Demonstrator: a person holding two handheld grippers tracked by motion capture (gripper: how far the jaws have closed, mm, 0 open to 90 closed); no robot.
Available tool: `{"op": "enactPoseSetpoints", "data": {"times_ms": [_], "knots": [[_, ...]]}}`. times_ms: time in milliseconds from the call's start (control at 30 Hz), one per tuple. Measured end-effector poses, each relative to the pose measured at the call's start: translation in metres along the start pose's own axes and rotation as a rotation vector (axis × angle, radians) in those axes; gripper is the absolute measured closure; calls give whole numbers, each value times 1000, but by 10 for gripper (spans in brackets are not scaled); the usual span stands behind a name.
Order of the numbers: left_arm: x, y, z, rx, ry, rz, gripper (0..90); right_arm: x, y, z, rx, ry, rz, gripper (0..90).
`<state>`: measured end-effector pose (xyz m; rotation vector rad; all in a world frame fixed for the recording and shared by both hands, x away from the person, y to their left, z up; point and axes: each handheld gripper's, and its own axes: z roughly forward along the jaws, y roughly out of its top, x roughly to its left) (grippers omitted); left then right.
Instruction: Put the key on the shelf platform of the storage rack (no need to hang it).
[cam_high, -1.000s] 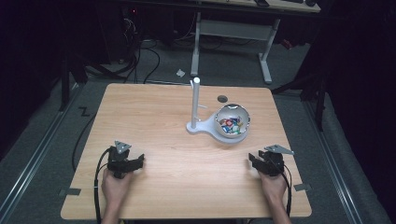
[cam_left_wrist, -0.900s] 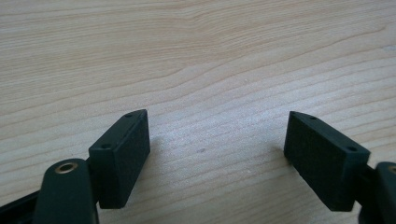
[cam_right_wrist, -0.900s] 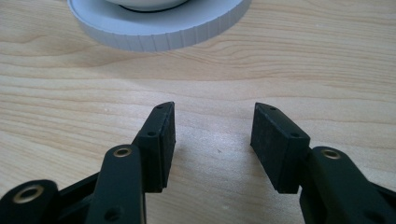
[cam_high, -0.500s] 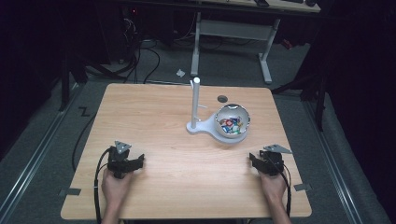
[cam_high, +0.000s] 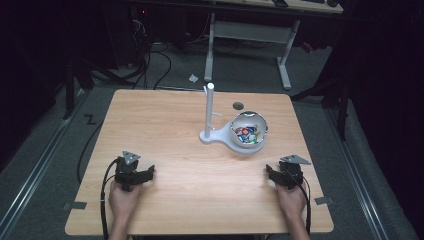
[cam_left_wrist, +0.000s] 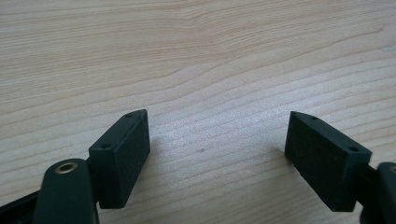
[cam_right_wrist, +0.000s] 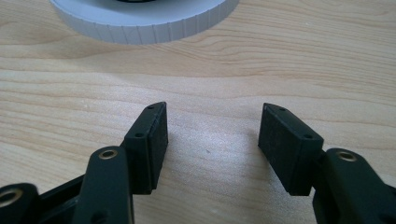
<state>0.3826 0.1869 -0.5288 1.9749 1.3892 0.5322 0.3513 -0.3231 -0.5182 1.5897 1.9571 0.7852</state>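
Bowl, round, grey-white, filled with small coloured pieces (cam_high: 248, 132): stands on the light wooden table (cam_high: 165, 125) right of centre, joined to a white base with an upright white post (cam_high: 209, 112) at its 9 o'clock.

Right gripper (cam_right_wrist: 212, 140): rests at the bowl's 5 o'clock, well apart from it; jaws have just been opening, now stand wide with nothing between. The ribbed white rim (cam_right_wrist: 140, 25) lies ahead at its 11 o'clock. Best approach, in my judgement: forward and slightly left, avoiding the post.

Left gripper (cam_left_wrist: 217, 154): at the bowl's 8 o'clock, jaws apart, over bare wood.

Dark round hole (cam_high: 238, 105): at the bowl's 12 o'clock, no hindrance.
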Motion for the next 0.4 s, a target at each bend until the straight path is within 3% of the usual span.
{"op": "enactPoseSetpoints", "data": {"times_ms": [400], "knots": [[0,0,0,0,2,2,228,0,0,0,1,2,-1,421]]}}
